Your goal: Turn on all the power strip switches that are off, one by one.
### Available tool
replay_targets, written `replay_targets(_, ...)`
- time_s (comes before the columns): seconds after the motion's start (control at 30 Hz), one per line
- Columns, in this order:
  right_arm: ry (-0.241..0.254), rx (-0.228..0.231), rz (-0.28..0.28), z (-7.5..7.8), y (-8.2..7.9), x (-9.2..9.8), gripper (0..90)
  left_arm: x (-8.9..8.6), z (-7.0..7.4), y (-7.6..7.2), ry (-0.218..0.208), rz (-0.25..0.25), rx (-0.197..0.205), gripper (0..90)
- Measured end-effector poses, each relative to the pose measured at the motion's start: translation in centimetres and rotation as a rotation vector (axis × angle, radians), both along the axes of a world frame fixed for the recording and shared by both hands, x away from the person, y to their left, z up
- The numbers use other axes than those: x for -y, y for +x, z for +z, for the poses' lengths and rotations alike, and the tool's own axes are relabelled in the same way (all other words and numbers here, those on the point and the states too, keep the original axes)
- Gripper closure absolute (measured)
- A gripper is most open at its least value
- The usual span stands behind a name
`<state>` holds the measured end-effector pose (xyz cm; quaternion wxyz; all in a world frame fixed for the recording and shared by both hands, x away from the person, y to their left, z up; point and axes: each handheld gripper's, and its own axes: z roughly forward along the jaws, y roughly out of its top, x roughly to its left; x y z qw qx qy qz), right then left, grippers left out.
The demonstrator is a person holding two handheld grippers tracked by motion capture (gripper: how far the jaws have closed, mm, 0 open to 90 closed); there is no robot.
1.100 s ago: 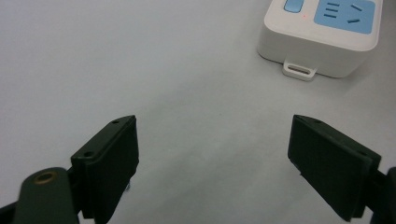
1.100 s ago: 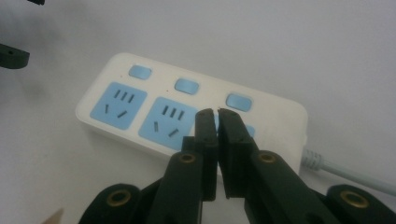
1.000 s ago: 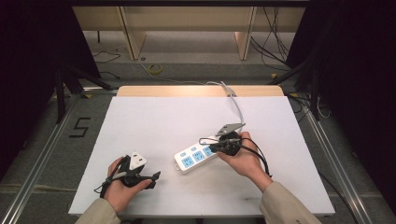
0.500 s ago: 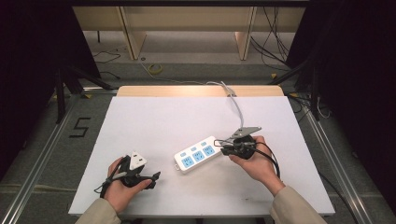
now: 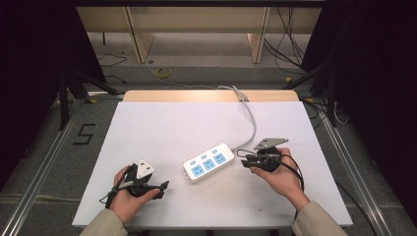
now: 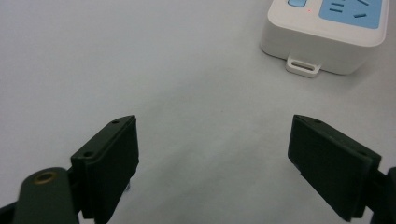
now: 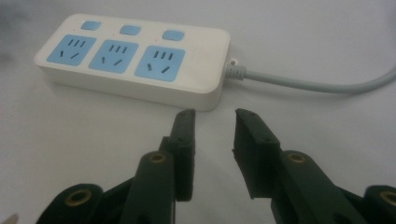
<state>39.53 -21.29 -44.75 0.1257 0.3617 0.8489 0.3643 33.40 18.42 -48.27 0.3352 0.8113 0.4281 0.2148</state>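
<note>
A white power strip (image 5: 209,162) with three blue sockets lies flat on the white table (image 5: 172,123); its grey cable (image 5: 251,123) runs off toward the far edge. My right gripper (image 5: 247,162) sits just right of the strip's cable end, apart from it. In the right gripper view the strip (image 7: 135,58) and cable (image 7: 317,84) lie ahead of my right gripper (image 7: 215,114), whose jaws have just been opening with nothing between them. My left gripper (image 5: 161,190) rests near the front left, open wide and empty (image 6: 212,122), with the strip's end (image 6: 327,32) farther off.
A wooden strip (image 5: 211,96) borders the table's far edge. Metal rails (image 5: 344,162) flank both sides of the table. Loose cables (image 5: 290,44) lie on the floor behind, and a "5" mark (image 5: 84,133) is on the floor at the left.
My right gripper has drawn back to the right, off the strip's cable end, and its jaws have parted. The strip and my left gripper have not moved.
</note>
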Motion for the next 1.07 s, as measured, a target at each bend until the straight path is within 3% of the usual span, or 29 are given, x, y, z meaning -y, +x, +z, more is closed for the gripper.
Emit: replay_targets(1.07, 0.046, 0.017, -0.033, -1.1, -1.6, 2.2, 57.9, -0.5, -0.5, 0.4, 0.004, 0.013, -0.010, 15.7)
